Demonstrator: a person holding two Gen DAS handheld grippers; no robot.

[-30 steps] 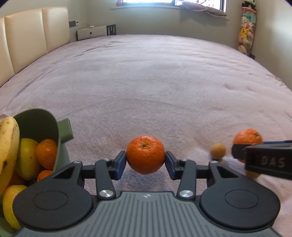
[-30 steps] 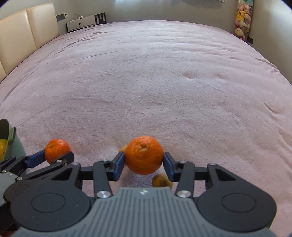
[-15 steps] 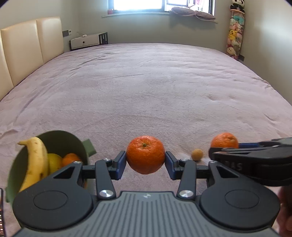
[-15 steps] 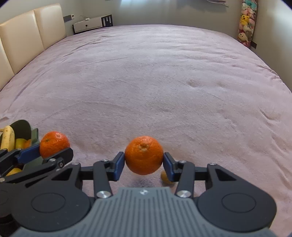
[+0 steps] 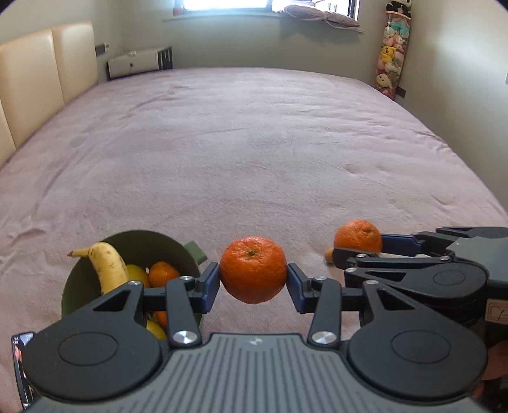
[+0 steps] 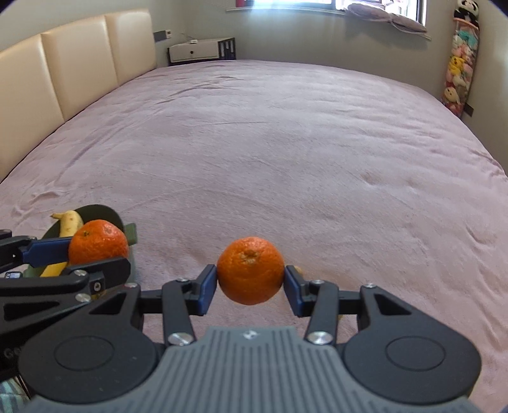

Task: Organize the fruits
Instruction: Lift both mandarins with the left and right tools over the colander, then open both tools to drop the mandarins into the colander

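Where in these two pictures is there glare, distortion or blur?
Left wrist view: the bright window is blown out, and the pink bed cover bulges from fisheye distortion. Right wrist view: the window glares too; the round orange mandarin looks slightly soft.

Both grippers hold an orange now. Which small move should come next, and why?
Probably carry the left gripper leftward over the green bowl first: its orange is clamped between the fingers, clear of the bed, and the bowl with the banana sits just beside it.
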